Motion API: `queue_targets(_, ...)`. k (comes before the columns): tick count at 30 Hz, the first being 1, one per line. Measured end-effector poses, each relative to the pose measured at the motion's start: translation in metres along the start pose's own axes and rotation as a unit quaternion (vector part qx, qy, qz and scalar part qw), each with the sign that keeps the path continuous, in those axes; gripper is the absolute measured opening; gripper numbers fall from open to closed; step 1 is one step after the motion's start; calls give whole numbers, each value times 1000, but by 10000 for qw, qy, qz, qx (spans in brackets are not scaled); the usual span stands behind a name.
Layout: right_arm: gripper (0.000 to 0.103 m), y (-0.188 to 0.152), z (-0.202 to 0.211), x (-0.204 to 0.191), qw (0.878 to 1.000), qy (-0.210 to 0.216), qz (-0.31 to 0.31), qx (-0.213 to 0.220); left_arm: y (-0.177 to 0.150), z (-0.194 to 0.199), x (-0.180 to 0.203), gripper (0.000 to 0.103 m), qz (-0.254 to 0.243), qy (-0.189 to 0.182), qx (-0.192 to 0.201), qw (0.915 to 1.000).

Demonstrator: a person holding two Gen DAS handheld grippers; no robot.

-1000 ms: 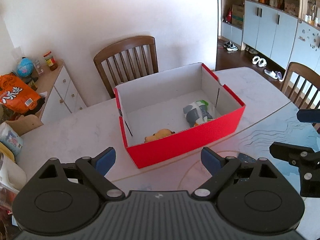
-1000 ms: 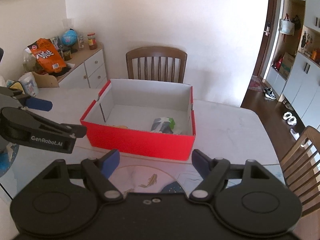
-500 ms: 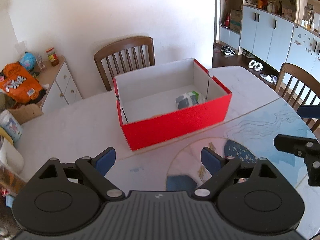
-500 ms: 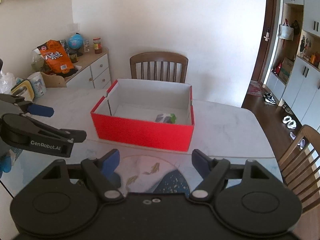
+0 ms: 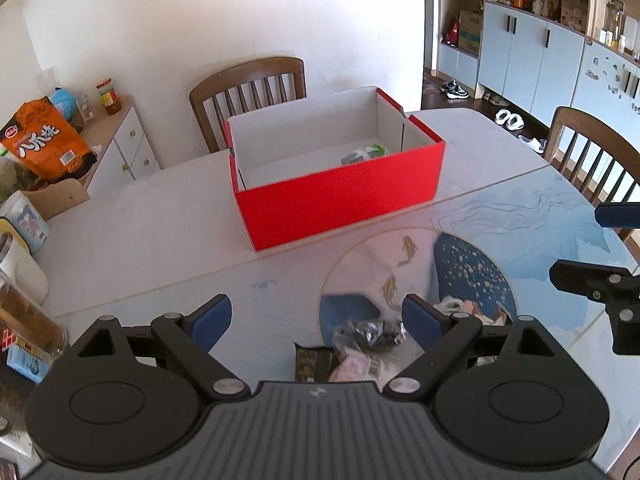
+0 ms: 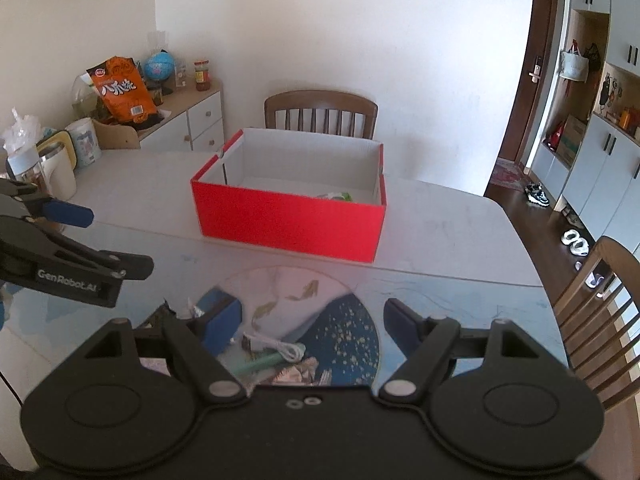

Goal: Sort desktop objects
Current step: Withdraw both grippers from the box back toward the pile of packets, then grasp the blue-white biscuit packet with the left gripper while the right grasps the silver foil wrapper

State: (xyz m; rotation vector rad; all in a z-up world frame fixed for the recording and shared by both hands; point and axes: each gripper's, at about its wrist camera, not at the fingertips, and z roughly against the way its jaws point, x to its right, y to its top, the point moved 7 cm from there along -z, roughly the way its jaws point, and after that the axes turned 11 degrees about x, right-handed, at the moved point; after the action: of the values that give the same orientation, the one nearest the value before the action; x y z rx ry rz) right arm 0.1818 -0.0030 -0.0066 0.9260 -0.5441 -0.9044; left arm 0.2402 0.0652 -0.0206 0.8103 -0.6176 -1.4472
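A: Hovering low over the loose pile at the bottom of the frame. Left gripper (image 5: pixel 316 316) spread wide, nothing between the blue pads. Dark crinkled wrapper (image 5: pixel 370 330) just inside the right-hand pad, pink packet (image 5: pixel 360 368) half hidden under the gripper body.

B: And on the other side?

A: Right gripper (image 6: pixel 312 316) likewise wide apart and empty. White cable (image 6: pixel 276 346) and green tube (image 6: pixel 260 362) low between the fingers, nearer the left-hand pad.

B: Likely trouble?

A: Closing off-centre on the wrapper, probably: thin foil, easy to squeeze out sideways, or to drag the pink packet along. Pinching one strand of the looped cable, too, and snagging the tube with it. Also crowding together over the round fish mat (image 5: pixel 472 276), so some risk of knocking one gripper against the other.

B: Farther out?

A: Red box (image 5: pixel 340 196) at mid-frame, well apart from the pile, open-topped, with a grey-and-green pouch (image 5: pixel 362 154) already inside near its right end. Tall near wall to clear, otherwise a clipped rim and a shoved box. Beyond that, wooden chair (image 5: pixel 248 80) against the wall.
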Motion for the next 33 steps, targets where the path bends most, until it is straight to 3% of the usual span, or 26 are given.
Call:
queue_targets(17, 79, -45, 10, -5, 9997, 82, 51, -233, -65, 10, 26, 92, -142, -120, -232, 9996)
queue_targets(33, 78, -83, -4, -10, 9982, 196, 128, -552, -128, 4, 49, 92, -235, -313, -821, 9959)
